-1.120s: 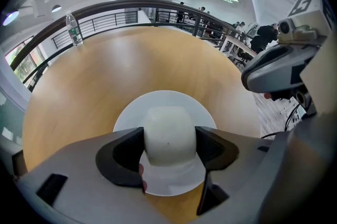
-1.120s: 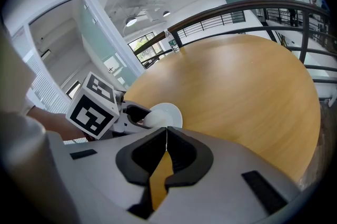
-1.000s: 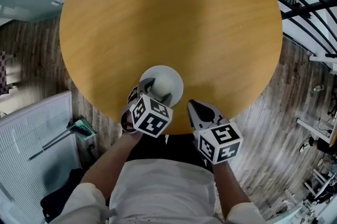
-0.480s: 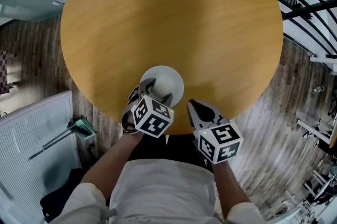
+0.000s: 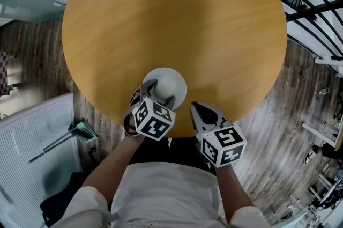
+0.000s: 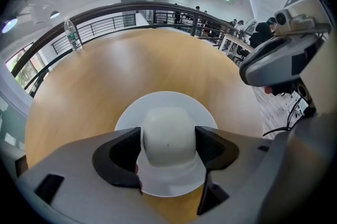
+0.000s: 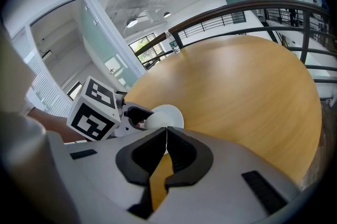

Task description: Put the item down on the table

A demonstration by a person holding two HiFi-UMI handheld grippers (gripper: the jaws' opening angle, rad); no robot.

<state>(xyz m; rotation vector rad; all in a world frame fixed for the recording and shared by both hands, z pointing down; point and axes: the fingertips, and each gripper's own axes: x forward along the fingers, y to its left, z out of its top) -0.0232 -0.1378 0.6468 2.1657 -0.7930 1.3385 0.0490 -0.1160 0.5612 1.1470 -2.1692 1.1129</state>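
Observation:
A white item (image 5: 166, 80), a rounded dome on a wide flat rim, sits near the front edge of the round wooden table (image 5: 177, 17). My left gripper (image 5: 161, 92) is shut on its dome, one jaw pressed against each side. In the left gripper view the dome (image 6: 167, 136) fills the gap between the jaws and the rim lies low over the table (image 6: 131, 70). I cannot tell whether the rim touches the wood. My right gripper (image 5: 194, 107) hovers just right of it at the table edge, jaws shut together and empty. The right gripper (image 7: 167, 130) view shows the item (image 7: 167, 114) to its left.
A clear bottle (image 6: 72, 36) stands at the table's far edge by a dark railing (image 6: 158, 7). Wood plank floor (image 5: 300, 93) surrounds the table. A white slatted panel (image 5: 32, 135) stands at lower left. Several people are far off at the right (image 6: 258, 33).

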